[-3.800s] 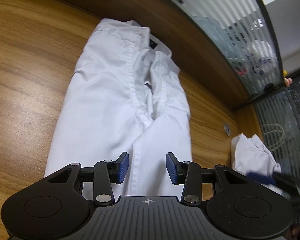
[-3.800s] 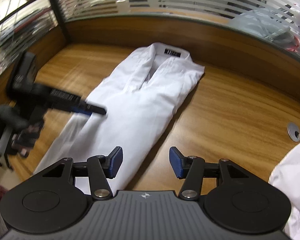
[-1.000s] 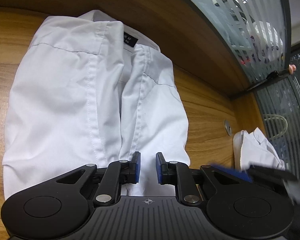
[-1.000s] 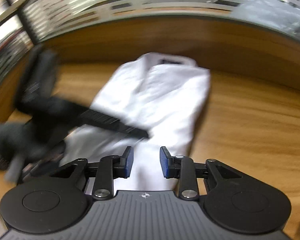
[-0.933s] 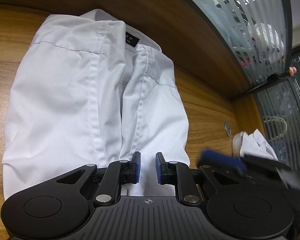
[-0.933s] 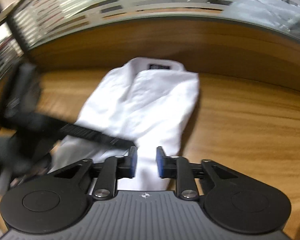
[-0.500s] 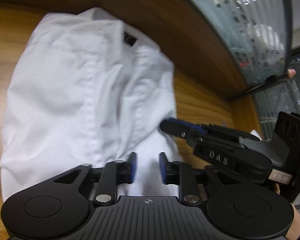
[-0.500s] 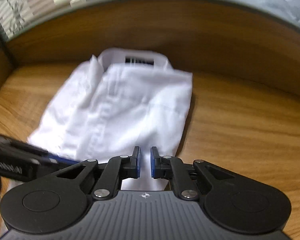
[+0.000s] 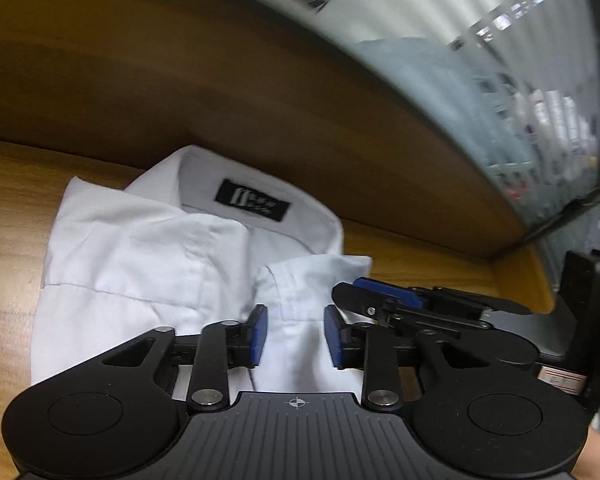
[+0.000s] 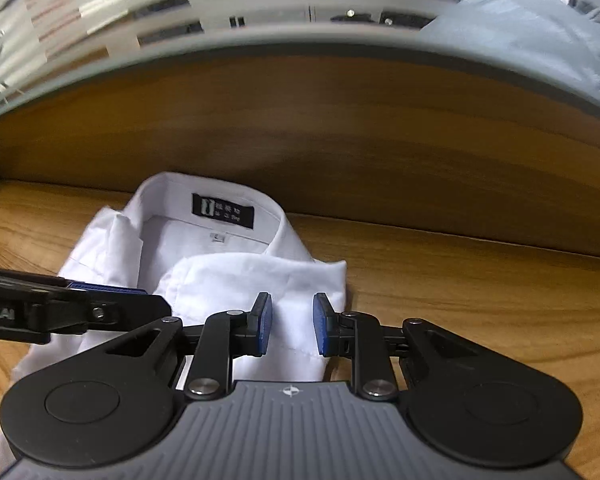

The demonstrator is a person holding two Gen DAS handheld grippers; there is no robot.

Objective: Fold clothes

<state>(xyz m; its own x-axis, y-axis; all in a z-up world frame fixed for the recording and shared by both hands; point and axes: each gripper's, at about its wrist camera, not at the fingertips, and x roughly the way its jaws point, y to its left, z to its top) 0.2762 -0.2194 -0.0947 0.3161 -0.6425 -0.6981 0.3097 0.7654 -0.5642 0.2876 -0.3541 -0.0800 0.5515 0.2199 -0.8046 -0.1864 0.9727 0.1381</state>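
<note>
A white shirt (image 9: 140,272) lies folded on the wooden desk (image 9: 4,184), its collar and black label (image 9: 252,200) towards the back panel. A folded-over layer (image 10: 240,276) rests just below the collar. My left gripper (image 9: 296,336) hovers over this layer with its jaws closing; cloth shows in the gap, but the blue pads do not press on it. My right gripper (image 10: 292,326) is over the layer's right part, its jaws opening and its pads off the cloth. In each wrist view the other gripper (image 9: 352,288) (image 10: 152,300) is close beside it.
A dark wooden back panel (image 10: 340,140) rises right behind the collar, with a striped glass partition (image 10: 260,8) above it. Bare desk (image 10: 480,280) stretches to the right of the shirt. A hand's edge (image 9: 596,452) shows at the lower right.
The shirt's lower half has been folded up to just below the collar. Both grippers moved forward towards the collar. The right jaws narrowed, then widened; the left jaws stand wider than a second ago.
</note>
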